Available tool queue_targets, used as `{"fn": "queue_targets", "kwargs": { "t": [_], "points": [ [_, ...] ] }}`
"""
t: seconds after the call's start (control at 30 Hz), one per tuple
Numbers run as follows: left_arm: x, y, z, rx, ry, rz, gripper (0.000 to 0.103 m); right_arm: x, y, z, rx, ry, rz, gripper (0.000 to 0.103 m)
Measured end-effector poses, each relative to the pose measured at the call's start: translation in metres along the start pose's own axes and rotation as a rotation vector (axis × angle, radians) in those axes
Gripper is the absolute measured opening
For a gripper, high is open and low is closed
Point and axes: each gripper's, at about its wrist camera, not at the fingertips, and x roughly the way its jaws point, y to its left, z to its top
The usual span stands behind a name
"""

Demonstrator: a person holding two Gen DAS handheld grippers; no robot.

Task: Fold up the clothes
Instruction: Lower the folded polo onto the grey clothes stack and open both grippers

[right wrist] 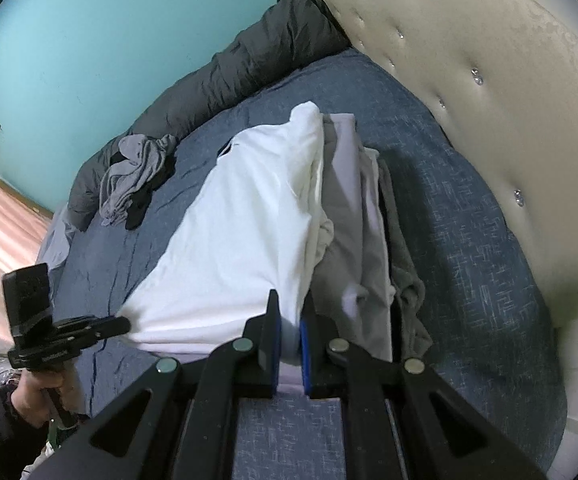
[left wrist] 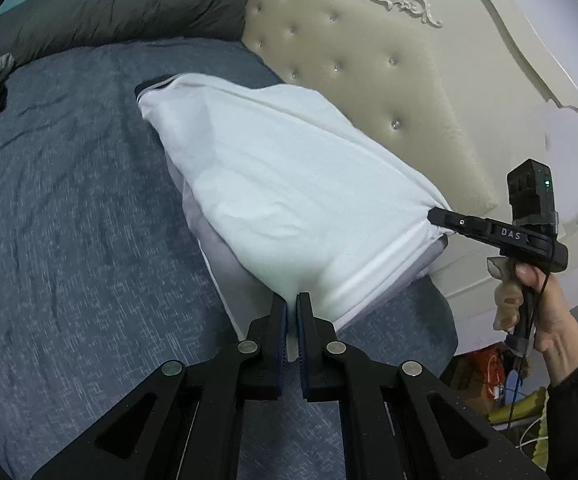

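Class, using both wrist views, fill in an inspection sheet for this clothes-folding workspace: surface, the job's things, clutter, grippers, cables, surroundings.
Surface: bed with blue-grey cover, wrinkled.
Job's things: white garment, stretched between both grippers, its far end on the bed; its near part lies over a stack of pale and grey clothes.
Clutter: crumpled grey garment by a rolled dark quilt at the far edge.
Grippers: left gripper shut on the white garment's hem; right gripper shut on the same hem at the other corner.
Cables: thin black cord hanging at the right handle.
Surroundings: tufted cream headboard, turquoise wall, bags and oddments on the floor.
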Motion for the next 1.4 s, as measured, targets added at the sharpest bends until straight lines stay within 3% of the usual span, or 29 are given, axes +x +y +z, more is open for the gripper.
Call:
{"fn": "queue_targets", "kwargs": {
  "t": [0.27,0.43,0.87,1.27,1.4],
  "points": [
    [-0.008,-0.002,-0.006,-0.004,-0.008,-0.023,0.004,-0.015,0.011,-0.008,-0.028,0.022,-0.001,0.007],
    [-0.006,-0.002,-0.011,0.005,0.008,-0.006,0.004,-0.003,0.002,-0.025,0.012,0.052,-0.019,0.007],
    [0.001,0.005,-0.028,-0.008,0.020,-0.003,0.004,-0.007,-0.003,-0.041,0.049,0.029,-0.016,0.010],
    [-0.025,0.007,-0.013,-0.031,-0.089,0.026,0.004,-0.027,0.008,-0.042,0.010,0.046,-0.052,0.012],
    [-0.041,0.009,-0.014,-0.039,-0.151,0.046,0.004,-0.052,0.012,-0.032,0.010,-0.009,-0.051,0.012]
  ]
}}
